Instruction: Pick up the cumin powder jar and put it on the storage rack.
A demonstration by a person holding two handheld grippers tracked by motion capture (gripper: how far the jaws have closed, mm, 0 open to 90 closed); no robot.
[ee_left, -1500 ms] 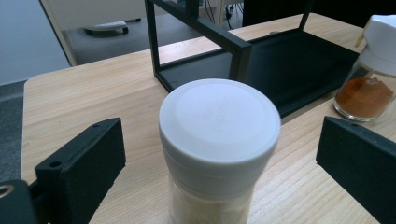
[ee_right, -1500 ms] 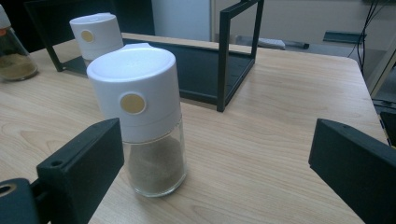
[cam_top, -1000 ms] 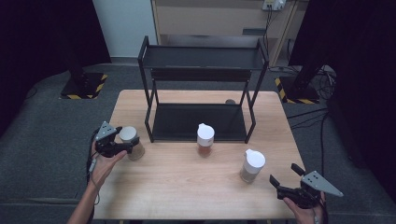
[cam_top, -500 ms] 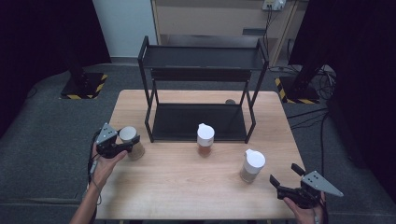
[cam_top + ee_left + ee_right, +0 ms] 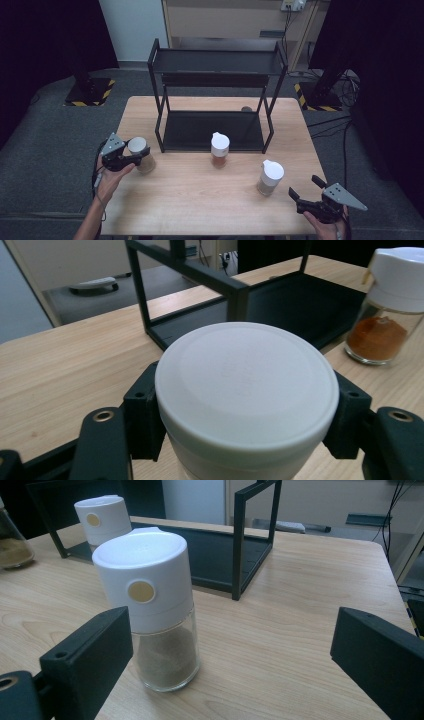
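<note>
A white-lidded jar [image 5: 142,156] with tan contents stands at the table's left edge. My left gripper [image 5: 131,159] is shut on it, a black pad pressed on each side just under the lid [image 5: 247,385]. My right gripper [image 5: 305,186] hovers open near the front right corner. A white-capped shaker [image 5: 270,178] of grey-brown powder stands just ahead of it. In the right gripper view that shaker [image 5: 155,605] sits off the left jaw, untouched, with the right gripper [image 5: 235,645] standing wide. A second shaker [image 5: 219,150] holds orange spice at mid-table.
A black two-tier metal rack [image 5: 215,95] stands at the back middle of the wooden table [image 5: 200,200]; its lower shelf [image 5: 300,305] is bare. The orange-spice shaker [image 5: 387,305] stands right in front of it. Dark floor surrounds the table.
The left gripper's jaws have drawn in onto the white-lidded jar. Both hands and the two shakers have stayed where they were.
</note>
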